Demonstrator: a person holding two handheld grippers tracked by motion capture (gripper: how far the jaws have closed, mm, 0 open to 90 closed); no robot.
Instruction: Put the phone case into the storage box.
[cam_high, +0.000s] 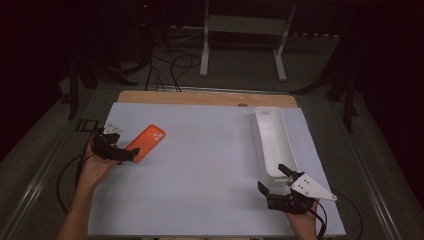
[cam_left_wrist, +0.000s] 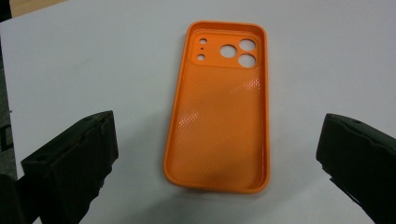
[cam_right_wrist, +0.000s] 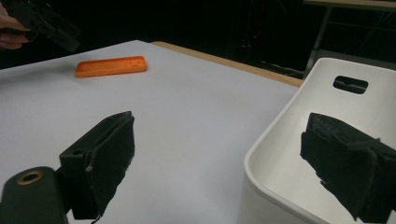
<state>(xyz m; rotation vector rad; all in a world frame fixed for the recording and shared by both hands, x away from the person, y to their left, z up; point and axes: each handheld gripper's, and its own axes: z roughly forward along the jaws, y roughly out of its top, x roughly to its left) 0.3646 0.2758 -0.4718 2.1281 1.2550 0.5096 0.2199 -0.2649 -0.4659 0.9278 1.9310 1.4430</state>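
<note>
An orange phone case (cam_high: 148, 140) lies hollow side up on the left of the white table top (cam_high: 205, 165), camera holes pointing away. My left gripper (cam_high: 129, 151) hovers open at its near end. In the left gripper view the case (cam_left_wrist: 219, 107) lies between the wide-apart jaws of the left gripper (cam_left_wrist: 217, 163), touching neither. My right gripper (cam_high: 271, 177) is open at the near end of a long white bin (cam_high: 258, 140). In the right gripper view the right gripper (cam_right_wrist: 219, 158) has one jaw over the table and the other over the bin's rim (cam_right_wrist: 280, 126), with nothing held.
The bin looks empty and has a handle slot (cam_right_wrist: 350, 84) in its far wall. A wooden strip (cam_high: 205, 98) shows along the table's far edge. Beyond it, cables (cam_high: 175, 67) lie on the floor beside a metal stand (cam_high: 245, 30). The case (cam_right_wrist: 111, 66) and left gripper (cam_right_wrist: 46, 23) lie far off.
</note>
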